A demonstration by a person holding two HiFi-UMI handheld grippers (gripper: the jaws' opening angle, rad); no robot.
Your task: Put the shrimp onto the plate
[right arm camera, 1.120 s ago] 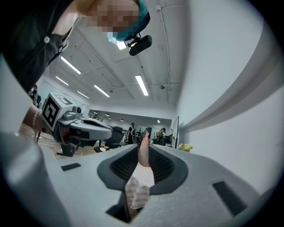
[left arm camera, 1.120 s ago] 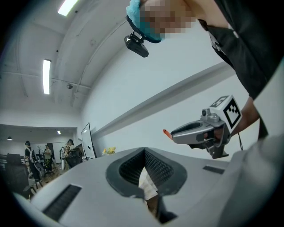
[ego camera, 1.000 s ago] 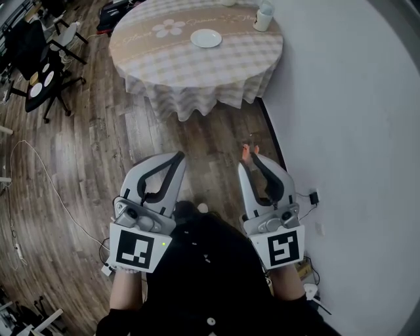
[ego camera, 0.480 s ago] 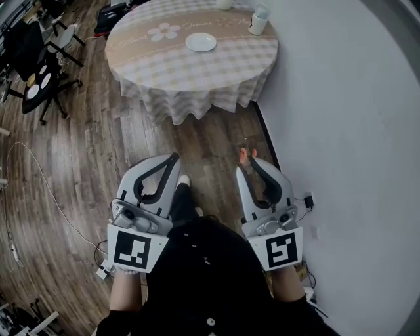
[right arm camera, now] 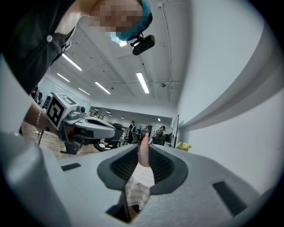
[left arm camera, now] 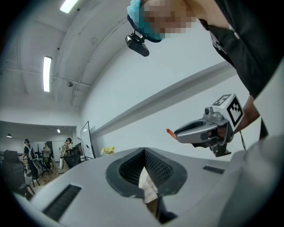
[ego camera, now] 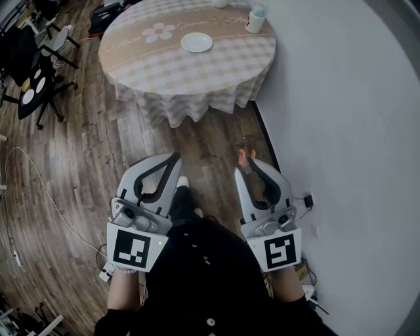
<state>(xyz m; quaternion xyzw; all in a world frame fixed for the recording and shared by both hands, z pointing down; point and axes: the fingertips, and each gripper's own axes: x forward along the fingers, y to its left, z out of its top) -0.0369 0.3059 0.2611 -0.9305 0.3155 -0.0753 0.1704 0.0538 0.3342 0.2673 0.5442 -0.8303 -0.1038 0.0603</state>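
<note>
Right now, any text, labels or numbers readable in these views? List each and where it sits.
Cursive lettering on the table runner: too small to read.
Marker cube on the left gripper: square code pattern, no words.
Marker cube on the right gripper holding the shrimp: same, no words.
Nothing else legible.

From the head view I see only the tip of the orange-pink shrimp [ego camera: 244,155]. The rest of it is hidden between the closed jaws of the right gripper [ego camera: 245,164]. The round surface with the checked cloth [ego camera: 216,65] is cut off by the top edge. That edge also clips the white cup [ego camera: 255,18] and a pale object [ego camera: 220,2] I cannot identify. The black office chairs [ego camera: 23,62] run off the left edge. In the left gripper view, the yellow thing [left arm camera: 108,150] by the wall is too small to name.
</note>
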